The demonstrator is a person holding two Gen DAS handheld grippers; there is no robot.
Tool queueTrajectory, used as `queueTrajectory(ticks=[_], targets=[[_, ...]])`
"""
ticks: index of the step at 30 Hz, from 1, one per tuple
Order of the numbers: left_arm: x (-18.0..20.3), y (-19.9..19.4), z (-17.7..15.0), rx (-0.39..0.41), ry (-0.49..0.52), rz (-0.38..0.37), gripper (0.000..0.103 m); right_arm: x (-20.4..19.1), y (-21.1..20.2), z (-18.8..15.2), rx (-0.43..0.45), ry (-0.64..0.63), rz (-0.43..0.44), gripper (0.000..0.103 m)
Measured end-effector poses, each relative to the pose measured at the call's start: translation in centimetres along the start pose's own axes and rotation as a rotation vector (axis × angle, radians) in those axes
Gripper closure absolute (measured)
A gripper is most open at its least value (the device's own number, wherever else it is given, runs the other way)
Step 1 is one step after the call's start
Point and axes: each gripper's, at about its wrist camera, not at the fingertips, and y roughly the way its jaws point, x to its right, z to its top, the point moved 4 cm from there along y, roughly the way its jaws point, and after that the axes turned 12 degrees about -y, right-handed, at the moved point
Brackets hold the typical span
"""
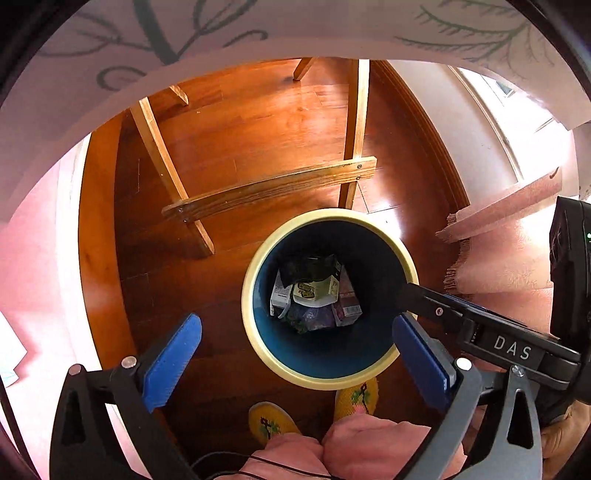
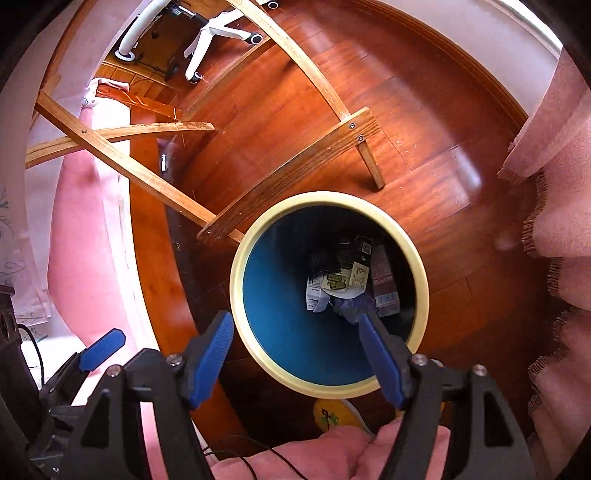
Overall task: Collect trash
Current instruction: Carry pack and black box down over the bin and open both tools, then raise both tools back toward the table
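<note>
Pink trouser knees (image 1: 354,443) fill the bottom edge of both views, just under the claws, with yellow embroidered slippers (image 1: 269,421) peeking out beyond them on the wooden floor (image 1: 258,122). The left gripper (image 1: 295,354) points straight down, its blue fingers (image 1: 171,362) spread wide and released, nothing between the pads. The right gripper (image 2: 295,354) tilts steeply downward, also released and empty, its right finger (image 2: 380,358) hanging over the bin's mouth.

The trash bin (image 1: 258,332), blue inside with a cream rim, stands on the floor directly ahead of both claws. At its bottom lies the collected trash (image 1: 317,291): small cartons, a dark wrapper and crumpled purple material.

Only the left view shows the right gripper from the side, reaching in from the right over the bin rim, and a leaf-patterned tablecloth (image 1: 147,40) above. Only the right view shows a white office-chair base (image 2: 207,33) far beyond the wooden frame (image 2: 291,173), and the left gripper's blue fingertip (image 2: 103,349) at lower left.
</note>
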Motion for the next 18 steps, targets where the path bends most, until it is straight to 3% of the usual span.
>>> queueTrajectory(ticks=[8,18], targets=[[-0.4,-3.3,-0.1,0.021,-0.020,-0.008,0.001,-1.0,-2.2,-0.6,-0.003,-0.038,-0.071,0.030],[0.3,-10.1,-1.3,0.034,0.000,0.012,0.001,-3.4,-8.0,-2.0,-0.012,-0.034,-0.113,0.030]])
